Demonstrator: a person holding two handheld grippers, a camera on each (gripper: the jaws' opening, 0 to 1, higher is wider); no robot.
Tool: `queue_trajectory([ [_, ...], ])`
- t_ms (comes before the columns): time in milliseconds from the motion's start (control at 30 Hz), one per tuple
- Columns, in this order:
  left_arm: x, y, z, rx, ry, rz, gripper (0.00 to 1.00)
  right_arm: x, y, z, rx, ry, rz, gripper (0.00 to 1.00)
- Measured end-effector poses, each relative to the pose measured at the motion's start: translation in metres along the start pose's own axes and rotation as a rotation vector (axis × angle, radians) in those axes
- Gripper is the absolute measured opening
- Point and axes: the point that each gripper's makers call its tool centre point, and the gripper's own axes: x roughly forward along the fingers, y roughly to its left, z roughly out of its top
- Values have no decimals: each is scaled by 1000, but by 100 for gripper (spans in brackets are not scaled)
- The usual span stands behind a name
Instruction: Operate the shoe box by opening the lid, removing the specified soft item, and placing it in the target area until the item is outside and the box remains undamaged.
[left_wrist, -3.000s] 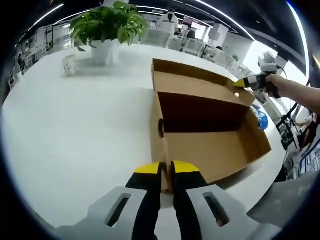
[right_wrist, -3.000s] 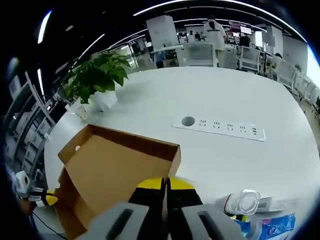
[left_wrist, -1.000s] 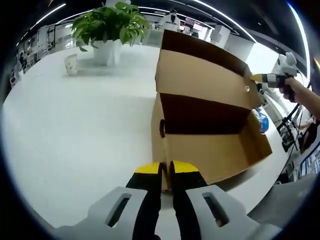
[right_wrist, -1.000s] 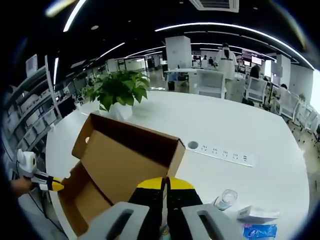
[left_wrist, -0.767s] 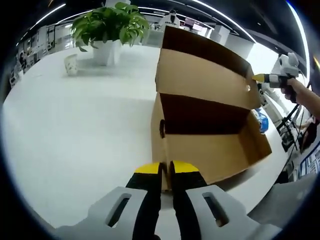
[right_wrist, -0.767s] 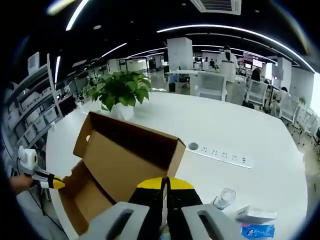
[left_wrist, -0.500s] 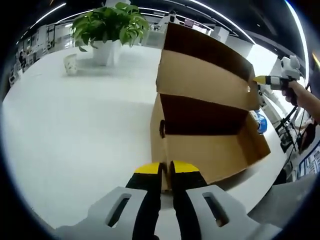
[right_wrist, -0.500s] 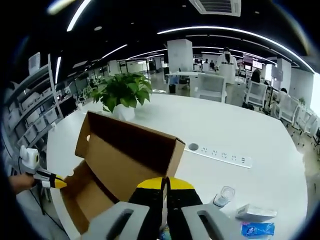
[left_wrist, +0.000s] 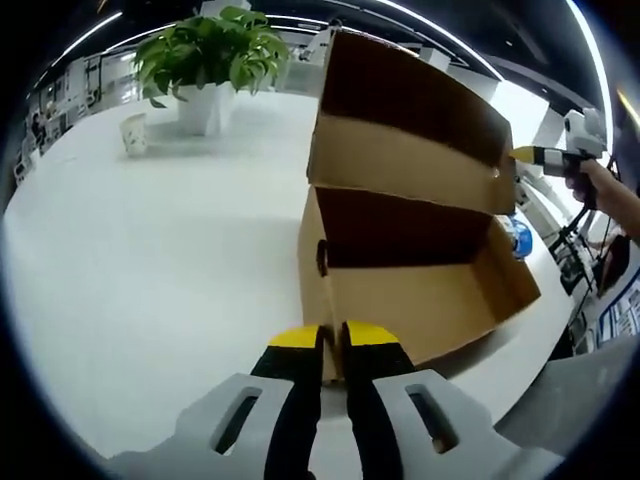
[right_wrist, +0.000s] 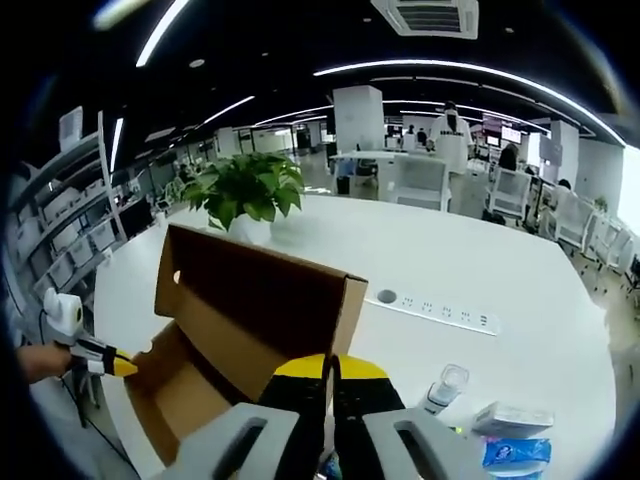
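The left gripper (left_wrist: 332, 345) is pinching the near wall of the brown shoe box (left_wrist: 420, 290) on the white counter (left_wrist: 150, 260). The right gripper (right_wrist: 330, 372) is gripping the raised lid (right_wrist: 260, 290). Farther off, a potted plant (left_wrist: 205, 55) is standing. The right gripper view is also showing a small bottle (right_wrist: 443, 385) and packets (right_wrist: 512, 420).

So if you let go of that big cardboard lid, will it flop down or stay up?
The lid looks like thin cardboard hinged along one edge, so it would probably fall one way. The right gripper pinches its corner and the left gripper pinches the box wall. It likely bends easily. The box looks light and might slide on the smooth white table.
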Motion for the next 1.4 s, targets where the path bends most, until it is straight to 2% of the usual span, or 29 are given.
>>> queue_trajectory([
  [1400,1,2,0,8,1,-29,6,-29,20,-12,-37,-60,-4,0],
])
